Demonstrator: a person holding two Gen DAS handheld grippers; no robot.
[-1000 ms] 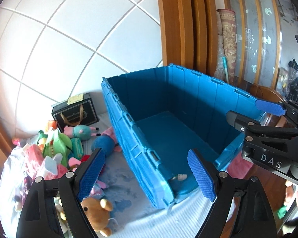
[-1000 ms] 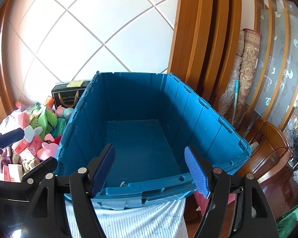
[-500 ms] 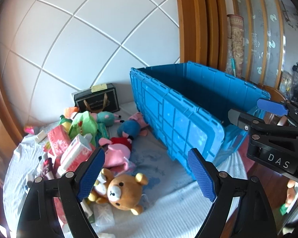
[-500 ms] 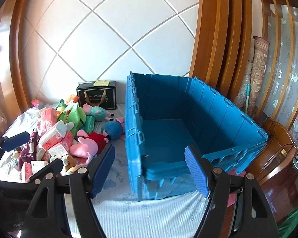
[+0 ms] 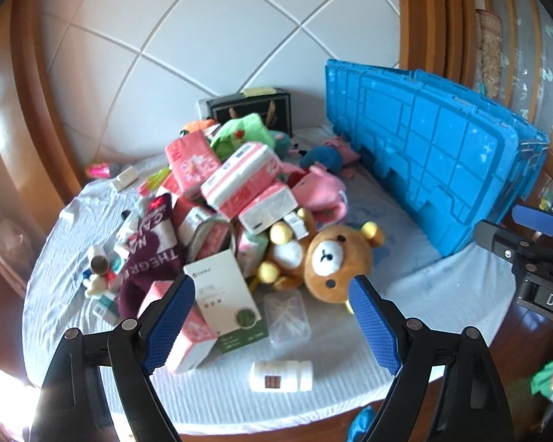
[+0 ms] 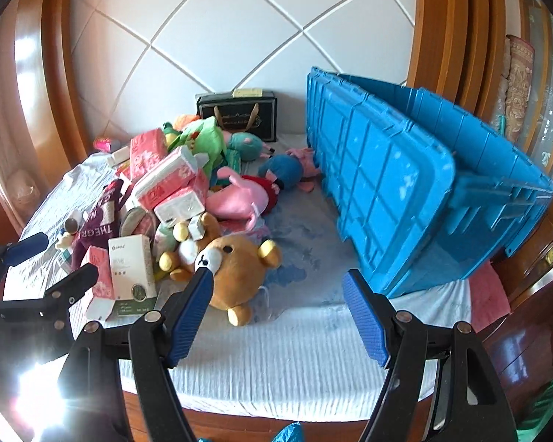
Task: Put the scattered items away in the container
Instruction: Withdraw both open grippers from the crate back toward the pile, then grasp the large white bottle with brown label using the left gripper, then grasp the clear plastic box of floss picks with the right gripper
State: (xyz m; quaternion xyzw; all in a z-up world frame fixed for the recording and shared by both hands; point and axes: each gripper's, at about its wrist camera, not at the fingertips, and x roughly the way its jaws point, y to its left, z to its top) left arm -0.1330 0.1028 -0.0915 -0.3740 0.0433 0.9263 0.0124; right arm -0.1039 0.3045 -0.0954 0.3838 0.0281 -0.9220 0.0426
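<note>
A big blue crate (image 5: 435, 158) (image 6: 405, 191) stands on the right of a cloth-covered table. Left of it lies a heap of items: a brown bear plush (image 5: 331, 254) (image 6: 236, 272), pink tissue packs (image 5: 247, 180) (image 6: 166, 180), a white and green box (image 5: 225, 298) (image 6: 131, 272), a pink plush (image 6: 239, 199), a green plush (image 6: 202, 140), a clear plastic case (image 5: 287, 313) and a white pill bottle (image 5: 280, 375). My left gripper (image 5: 272, 326) hovers open above the box and clear case. My right gripper (image 6: 278, 316) is open over bare cloth beside the bear.
A black gift box (image 5: 250, 110) (image 6: 237, 114) stands against the white tiled wall at the back. A maroon cloth with lettering (image 5: 147, 254) and small bottles lie at the heap's left. The table's front edge (image 6: 276, 409) is close below my grippers. Wooden furniture (image 6: 527, 294) lies right.
Both grippers have swung left and down, away from over the crate's inside toward the heap of items. The crate now sits at the right of each view. Both grippers stay open and hold nothing.
</note>
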